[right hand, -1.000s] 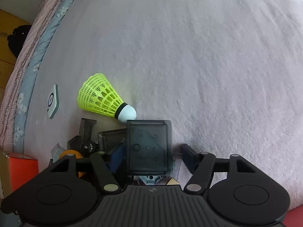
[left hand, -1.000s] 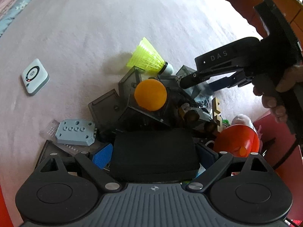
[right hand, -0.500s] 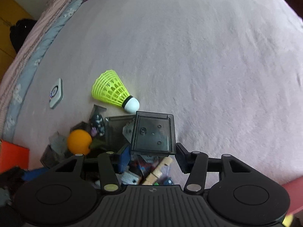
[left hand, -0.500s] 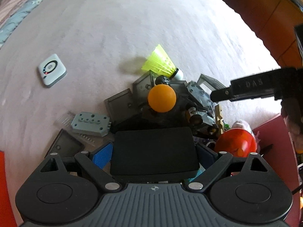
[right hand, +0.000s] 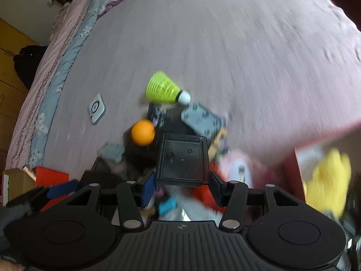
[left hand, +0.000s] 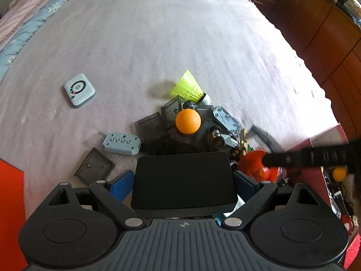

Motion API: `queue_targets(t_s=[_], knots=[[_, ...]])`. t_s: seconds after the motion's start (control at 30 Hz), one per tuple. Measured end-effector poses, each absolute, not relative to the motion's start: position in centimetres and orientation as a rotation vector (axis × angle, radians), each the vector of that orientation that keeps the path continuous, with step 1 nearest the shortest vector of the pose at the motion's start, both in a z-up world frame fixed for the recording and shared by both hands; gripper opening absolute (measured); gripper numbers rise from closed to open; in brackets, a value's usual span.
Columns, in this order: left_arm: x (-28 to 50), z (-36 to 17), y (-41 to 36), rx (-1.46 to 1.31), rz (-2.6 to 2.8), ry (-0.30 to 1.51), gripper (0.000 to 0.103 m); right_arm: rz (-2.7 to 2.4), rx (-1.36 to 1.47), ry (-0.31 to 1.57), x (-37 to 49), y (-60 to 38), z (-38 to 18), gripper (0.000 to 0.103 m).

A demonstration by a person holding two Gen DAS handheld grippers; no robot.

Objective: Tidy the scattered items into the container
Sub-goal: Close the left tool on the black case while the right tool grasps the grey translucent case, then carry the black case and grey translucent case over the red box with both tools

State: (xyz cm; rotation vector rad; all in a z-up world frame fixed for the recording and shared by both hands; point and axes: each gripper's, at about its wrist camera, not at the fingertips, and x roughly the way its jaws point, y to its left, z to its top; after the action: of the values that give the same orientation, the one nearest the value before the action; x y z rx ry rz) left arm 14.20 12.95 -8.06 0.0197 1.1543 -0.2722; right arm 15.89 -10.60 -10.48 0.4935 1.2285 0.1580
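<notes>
Right wrist view: right gripper (right hand: 182, 186) clamps a smoky plastic tray (right hand: 182, 160), prob headed for the red container (left hand: 325, 135). Left gripper (left hand: 183, 186) pinches a black box (left hand: 183, 180); pile (left hand: 191, 131) on the bed.

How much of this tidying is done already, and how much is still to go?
Some things already sit in the red container, including an orange ball. In hand: the left tool grips a black box, and the right tool a dark tray. Left on the bed: another orange ball, a yellow shuttlecock, grey trays, and a white device.
</notes>
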Motion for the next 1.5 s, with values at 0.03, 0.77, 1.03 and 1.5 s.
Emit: queue_targets(t_s=[0.03,0.77,1.03,1.5], knots=[[13.8,-7.7,13.1,0.019,-0.272,1.154,0.093,0.156,0.490,1.235,15.0,-10.4,-10.1,0.053],[5.3,-1.0,14.9,0.005,-0.323,1.072,0.093,0.112,0.488,1.177,0.0,-7.8,-0.6,0.053],[3.7,0.5,13.4,0.083,-0.353,1.056,0.093,0.107,0.540,1.142,-2.1,-8.8,0.1,0.040],[0.4,-1.0,9.2,0.078,-0.248,1.118,0.093,0.215,0.464,1.302,-4.0,-13.1,-6.0,0.039]])
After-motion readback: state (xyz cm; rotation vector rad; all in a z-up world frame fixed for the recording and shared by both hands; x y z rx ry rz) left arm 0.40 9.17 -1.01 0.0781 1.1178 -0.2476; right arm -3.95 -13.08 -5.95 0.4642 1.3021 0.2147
